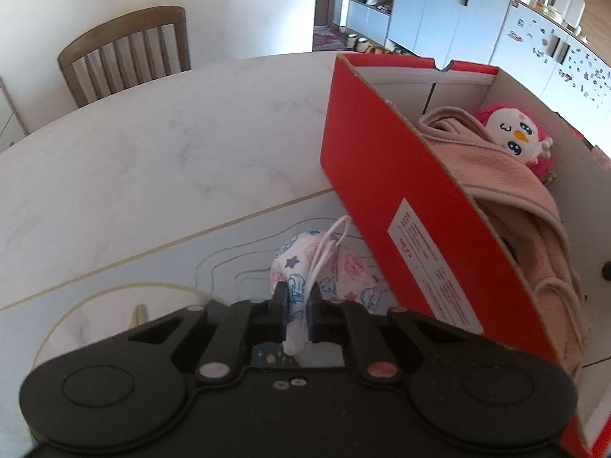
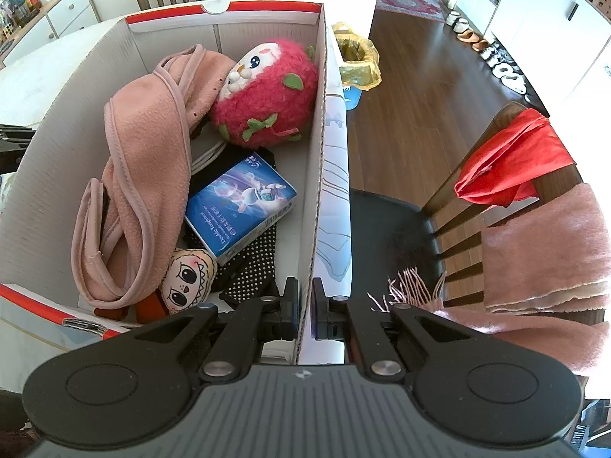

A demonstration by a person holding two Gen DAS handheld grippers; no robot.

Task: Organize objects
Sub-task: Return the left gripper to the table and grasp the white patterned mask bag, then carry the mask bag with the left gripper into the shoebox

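Red shoebox (image 2: 319,175) on tabletop (image 1: 152,160) held pink cloth (image 2: 145,175), strawberry plush (image 2: 267,91), blue packet (image 2: 240,206), doll (image 2: 187,282), dotted black fabric (image 2: 252,267). Left hand-held gripper (image 1: 297,307) clenched patterned face mask (image 1: 324,271) beside box; right hand-held gripper (image 2: 304,305) clamped box wall.

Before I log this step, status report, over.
Left claw shut on face mask. Right claw clamps box wall. Nothing blocking.

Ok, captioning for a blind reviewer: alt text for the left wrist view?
The left gripper pinches a patterned child's face mask beside a red cardboard box on a white table. Inside the box lie a pink cloth and pink plush toy.
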